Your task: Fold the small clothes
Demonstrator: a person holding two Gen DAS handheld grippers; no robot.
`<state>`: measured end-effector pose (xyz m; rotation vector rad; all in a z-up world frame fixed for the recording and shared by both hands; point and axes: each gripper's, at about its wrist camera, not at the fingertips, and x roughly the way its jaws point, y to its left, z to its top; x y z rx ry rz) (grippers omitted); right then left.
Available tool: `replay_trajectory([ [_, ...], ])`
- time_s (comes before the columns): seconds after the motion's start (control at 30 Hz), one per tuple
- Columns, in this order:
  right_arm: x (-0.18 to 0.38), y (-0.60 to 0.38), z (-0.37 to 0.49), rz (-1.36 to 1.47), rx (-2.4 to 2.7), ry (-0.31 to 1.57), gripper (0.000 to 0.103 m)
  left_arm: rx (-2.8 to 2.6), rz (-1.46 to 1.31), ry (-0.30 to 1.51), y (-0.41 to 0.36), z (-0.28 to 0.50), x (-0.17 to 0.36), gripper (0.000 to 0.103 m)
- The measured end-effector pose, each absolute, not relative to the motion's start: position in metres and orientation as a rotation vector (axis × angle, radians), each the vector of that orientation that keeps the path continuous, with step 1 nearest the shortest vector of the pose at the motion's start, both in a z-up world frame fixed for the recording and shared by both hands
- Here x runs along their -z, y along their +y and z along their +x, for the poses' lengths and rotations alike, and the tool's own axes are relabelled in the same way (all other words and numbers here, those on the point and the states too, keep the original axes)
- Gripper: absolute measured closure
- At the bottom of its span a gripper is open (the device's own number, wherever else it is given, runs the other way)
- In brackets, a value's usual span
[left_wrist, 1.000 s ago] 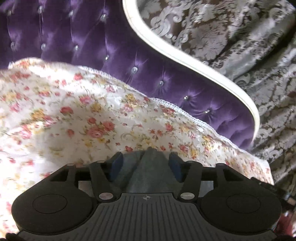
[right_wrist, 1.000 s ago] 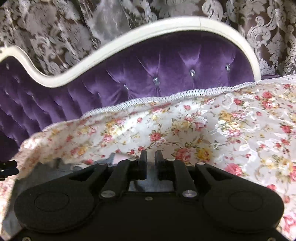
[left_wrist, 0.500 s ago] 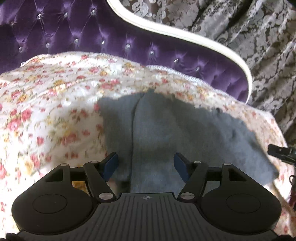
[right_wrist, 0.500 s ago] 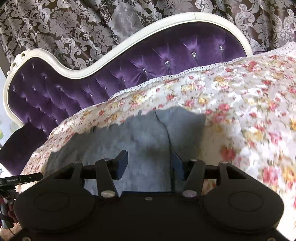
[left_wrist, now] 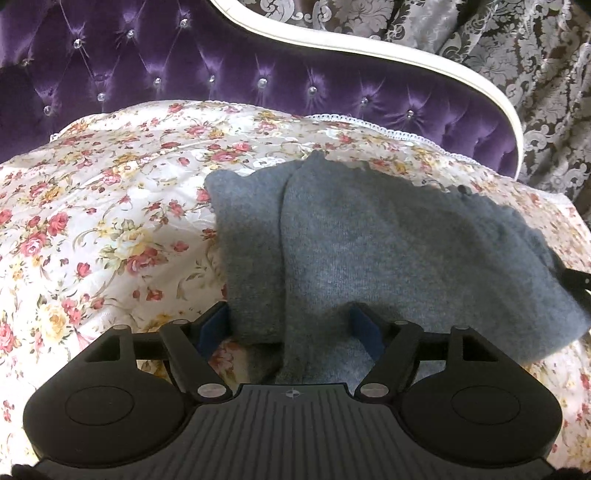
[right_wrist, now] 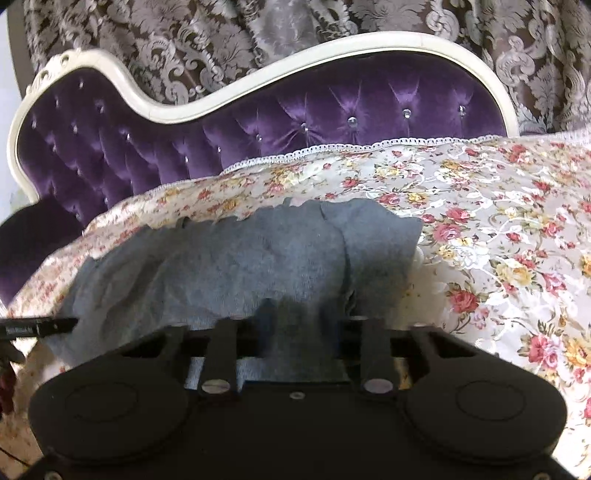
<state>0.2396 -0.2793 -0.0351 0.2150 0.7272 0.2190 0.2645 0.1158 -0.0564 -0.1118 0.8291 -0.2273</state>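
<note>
A small grey knit garment [left_wrist: 388, 251] lies folded on the floral bedspread [left_wrist: 103, 206], with a narrower folded strip along its left side. It also shows in the right wrist view [right_wrist: 236, 266], with that strip on the right. My left gripper [left_wrist: 290, 325] is open, its blue-padded fingers [left_wrist: 212, 325] straddling the garment's near edge without gripping it. My right gripper [right_wrist: 295, 328] is open over the near edge of the garment, its fingertips mostly hidden behind its body. The other gripper's tip [right_wrist: 40, 325] pokes in at the garment's left end.
A purple tufted headboard [left_wrist: 229, 66] with a white frame [right_wrist: 258, 85] stands behind the bed. Patterned grey-brown curtains [right_wrist: 236, 33] hang behind it. The floral bedspread [right_wrist: 498, 251] spreads wide on both sides of the garment.
Both grippers have let go of the garment and pulled back from it. The right gripper went from shut to open. The garment now lies flat on the bedspread.
</note>
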Motion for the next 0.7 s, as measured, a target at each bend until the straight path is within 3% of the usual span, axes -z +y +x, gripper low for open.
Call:
replay_trajectory([
  [0.03,0.035,-0.277,0.238,0.199,-0.217,0.73,0.086,0.231,-0.112,0.829,0.116,0.264,0.057,0.031],
  [0.07,0.035,-0.276,0.237,0.182,-0.208,0.731,0.088,0.235,-0.112,0.828,0.117,0.264,0.057,0.031],
  [0.27,0.04,-0.289,0.233,0.123,-0.039,0.772,0.097,0.241,-0.104,0.839,0.116,0.266,0.057,0.031],
  [0.37,0.038,-0.304,0.23,0.196,-0.022,0.759,0.096,0.246,-0.104,0.843,0.116,0.267,0.057,0.031],
  [0.43,0.033,-0.31,0.226,0.257,-0.051,0.703,0.084,0.246,-0.103,0.844,0.115,0.267,0.057,0.031],
  [0.53,0.024,-0.307,0.232,0.289,-0.128,0.638,0.084,0.245,-0.1,0.844,0.115,0.267,0.057,0.031],
  [0.63,0.028,-0.298,0.256,0.285,-0.18,0.678,0.049,0.246,-0.101,0.845,0.115,0.267,0.058,0.031],
  [0.7,0.034,-0.292,0.273,0.271,-0.188,0.719,0.048,0.247,-0.101,0.845,0.115,0.267,0.058,0.031],
])
